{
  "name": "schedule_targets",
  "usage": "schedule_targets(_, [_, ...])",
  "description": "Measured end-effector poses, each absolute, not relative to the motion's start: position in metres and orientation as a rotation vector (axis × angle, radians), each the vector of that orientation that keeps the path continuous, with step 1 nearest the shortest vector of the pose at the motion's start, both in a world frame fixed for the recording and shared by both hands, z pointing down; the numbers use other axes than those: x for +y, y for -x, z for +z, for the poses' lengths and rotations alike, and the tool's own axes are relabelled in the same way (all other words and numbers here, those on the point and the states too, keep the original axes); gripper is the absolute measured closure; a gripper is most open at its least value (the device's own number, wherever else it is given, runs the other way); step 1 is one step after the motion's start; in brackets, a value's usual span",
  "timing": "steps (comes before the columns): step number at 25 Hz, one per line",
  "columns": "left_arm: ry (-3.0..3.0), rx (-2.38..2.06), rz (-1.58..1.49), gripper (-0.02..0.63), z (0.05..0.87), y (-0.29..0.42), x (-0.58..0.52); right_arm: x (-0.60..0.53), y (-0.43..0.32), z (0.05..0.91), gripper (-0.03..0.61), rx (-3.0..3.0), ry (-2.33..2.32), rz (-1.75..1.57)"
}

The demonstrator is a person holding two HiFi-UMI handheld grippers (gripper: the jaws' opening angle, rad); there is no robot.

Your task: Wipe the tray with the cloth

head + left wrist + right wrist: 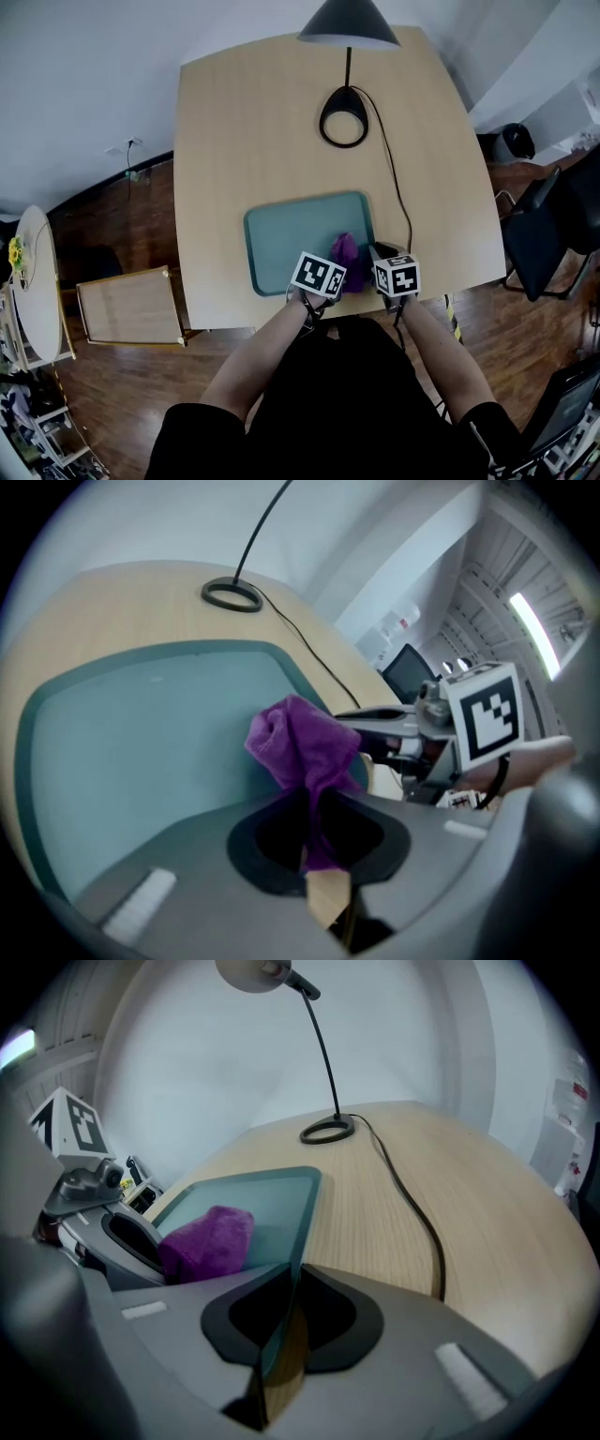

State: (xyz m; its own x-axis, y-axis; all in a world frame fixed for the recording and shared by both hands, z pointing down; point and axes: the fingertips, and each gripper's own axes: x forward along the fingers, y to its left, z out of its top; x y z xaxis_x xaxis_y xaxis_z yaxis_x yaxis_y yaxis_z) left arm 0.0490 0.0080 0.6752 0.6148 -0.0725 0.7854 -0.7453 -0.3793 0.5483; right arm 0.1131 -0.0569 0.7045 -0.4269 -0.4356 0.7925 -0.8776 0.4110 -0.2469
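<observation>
Left gripper view: the left gripper (pixel 314 834) has its jaws pinched on the purple cloth (pixel 302 742); the cloth stands bunched over the teal tray (pixel 131 752), close to its right rim. Right gripper view: the right gripper (pixel 284 1321) has its jaws pressed on the tray's edge. Head view: the tray lies near the front of the wooden table (pixel 262 122); the cloth sits at its near right corner, between both grippers; a lamp (pixel 348 23) stands at the far side.

Wooden table (pixel 253 122) with tray (pixel 281 234), lamp (pixel 349 23)
</observation>
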Motion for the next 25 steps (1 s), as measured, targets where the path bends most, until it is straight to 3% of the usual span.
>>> schedule_targets(15, [-1.708,-0.960,0.928,0.552,0.683,0.166,0.048,-0.058,-0.116,0.708,0.543,-1.993,-1.113,0.881])
schedule_targets(25, [-1.733,-1.042,0.931,0.552,0.682,0.189,-0.003,-0.059,-0.117,0.707,0.540,-1.955,-1.094,0.858])
